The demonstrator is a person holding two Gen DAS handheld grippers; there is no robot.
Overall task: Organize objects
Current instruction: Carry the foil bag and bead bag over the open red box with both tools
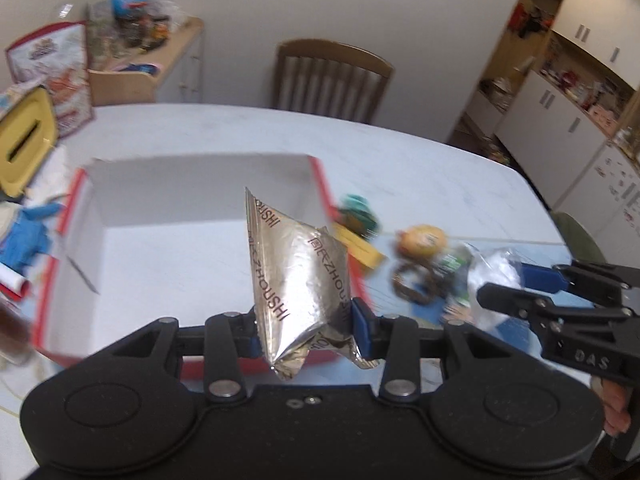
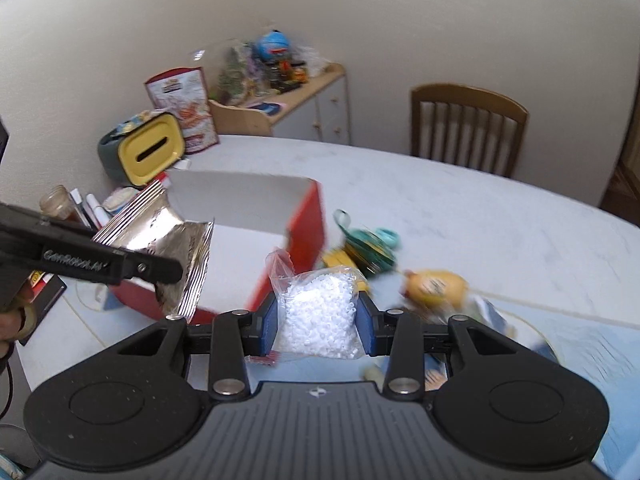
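Nearest to me, my left gripper [image 1: 306, 330] is closed on a silver foil pouch [image 1: 296, 276], its blue pads pinching the crumpled lower end while the rest stands up and leans over the box beyond. The foil looks light and puffy; I judge it slick and easily creased, so a hold low on the body could slide, and the flat sealed seam along its edge would be the surer place to pinch.

My right gripper [image 2: 316, 326] is likewise clamped, on a clear plastic bag of white beads [image 2: 318, 316], gripped across its belly with the loose neck sticking up above the pads. I read this bag as soft and shifting: the beads can flow away from the squeeze, and the thin film could tear or slip. A grip on the gathered neck would hold better than one across the middle.

Just past both loads sits the red-sided box [image 1: 200, 184] with a white interior, open at the top, with nothing visible inside. The pouch hangs above its near edge; the bead bag is at its right corner, outside.

To the right of the box, blurred on the table [image 1: 400, 160], lie a teal and green toy [image 2: 366, 250] and a yellow round item [image 2: 434, 286]. Both seem small and rigid, though the blur hides detail.
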